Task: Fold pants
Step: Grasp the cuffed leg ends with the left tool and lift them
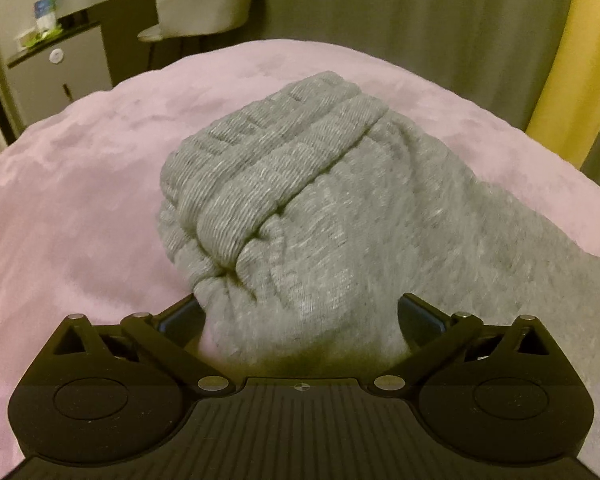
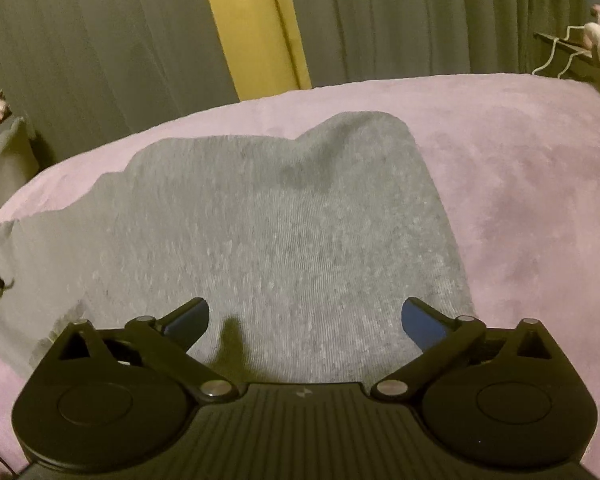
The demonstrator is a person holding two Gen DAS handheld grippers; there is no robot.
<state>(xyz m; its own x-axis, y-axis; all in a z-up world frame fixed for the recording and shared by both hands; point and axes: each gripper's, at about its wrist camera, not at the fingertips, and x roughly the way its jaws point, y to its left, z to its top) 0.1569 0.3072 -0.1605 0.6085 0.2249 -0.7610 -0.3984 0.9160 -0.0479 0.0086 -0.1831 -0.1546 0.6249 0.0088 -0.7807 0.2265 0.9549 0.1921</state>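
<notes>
Grey knit pants point(image 1: 300, 208) lie on a pink blanket point(image 1: 80, 208). In the left wrist view the ribbed elastic waistband point(image 1: 260, 160) is bunched up just ahead of my left gripper point(image 1: 300, 312), which is open with the fabric lying between its fingers. In the right wrist view the pants point(image 2: 280, 232) spread flat, with a raised hump at the far edge. My right gripper point(image 2: 304, 316) is open and hovers over the near part of the fabric, holding nothing.
The pink blanket point(image 2: 520, 200) covers the whole surface. Behind it hang grey curtains point(image 2: 80, 60) with a yellow strip point(image 2: 252, 28). A grey cabinet point(image 1: 60, 68) and a pale chair point(image 1: 208, 4) stand beyond the far left edge. A white hanger point(image 2: 560, 56) sits at far right.
</notes>
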